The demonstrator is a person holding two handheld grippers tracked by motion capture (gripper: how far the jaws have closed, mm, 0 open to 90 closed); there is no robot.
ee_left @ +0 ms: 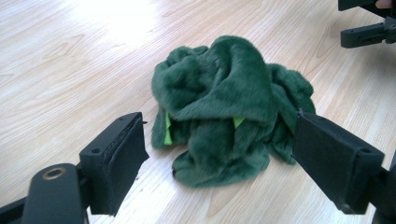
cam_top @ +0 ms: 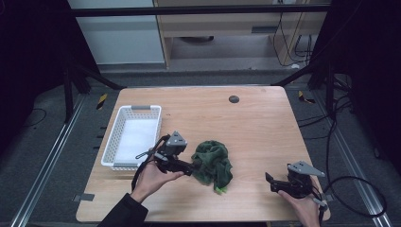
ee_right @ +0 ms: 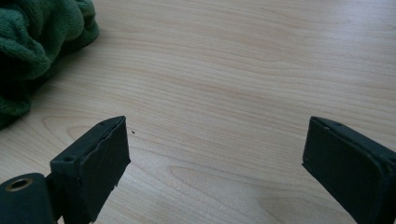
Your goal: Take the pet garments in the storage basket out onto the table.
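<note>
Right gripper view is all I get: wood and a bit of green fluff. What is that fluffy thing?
Observer: A crumpled green towel lying on the table.
Operator: Is the other gripper holding it?
Observer: No. The left gripper has its jaws open on either side of the towel, pads not pressing.
Operator: Is there anywhere to put it?
Observer: A white basket sits on the table beyond the left gripper, away from the towel.

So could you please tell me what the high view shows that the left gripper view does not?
High view alone: the white basket at the table's left, and a dark round spot near the far edge. Left gripper view alone: bright green patches tucked in the cloth's folds, framed by the open left gripper. Both: the crumpled green cloth and the right gripper.
</note>
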